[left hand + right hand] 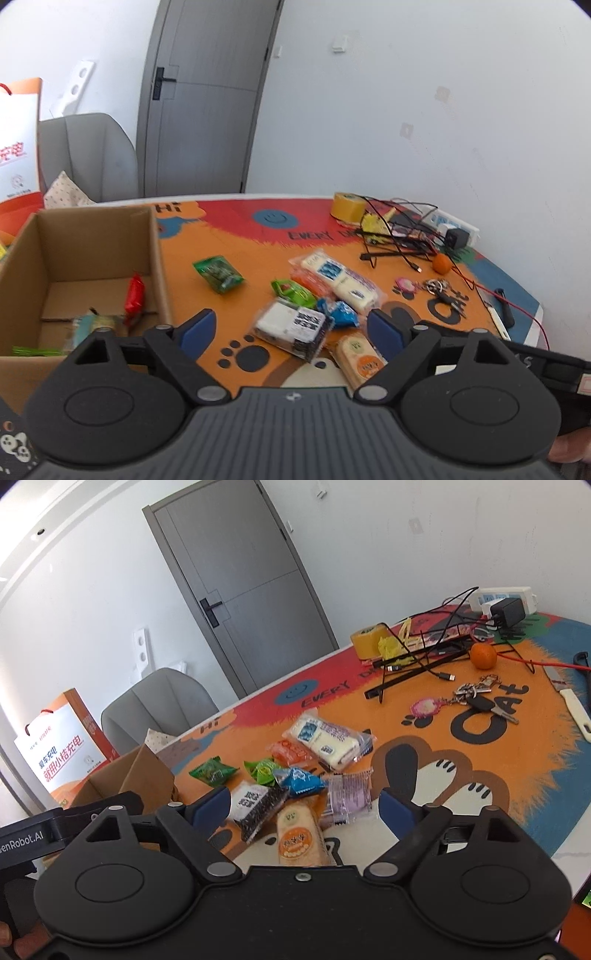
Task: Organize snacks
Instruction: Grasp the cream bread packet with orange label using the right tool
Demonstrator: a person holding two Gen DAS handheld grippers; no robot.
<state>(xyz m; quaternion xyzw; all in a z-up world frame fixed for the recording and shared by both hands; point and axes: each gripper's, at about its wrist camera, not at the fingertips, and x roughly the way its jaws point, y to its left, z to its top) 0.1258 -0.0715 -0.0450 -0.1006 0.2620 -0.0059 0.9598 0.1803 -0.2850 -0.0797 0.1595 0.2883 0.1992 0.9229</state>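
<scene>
Snack packets in crinkly plastic are seen just ahead of both spread, empty tongs; the orange-labelled rice cracker pack lies lengthwise between the right gripper's jaws, and the left gripper is equally near.

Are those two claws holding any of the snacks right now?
No. The left claw and the right claw are both open above the snack pile, and no pad touches a packet.
</scene>
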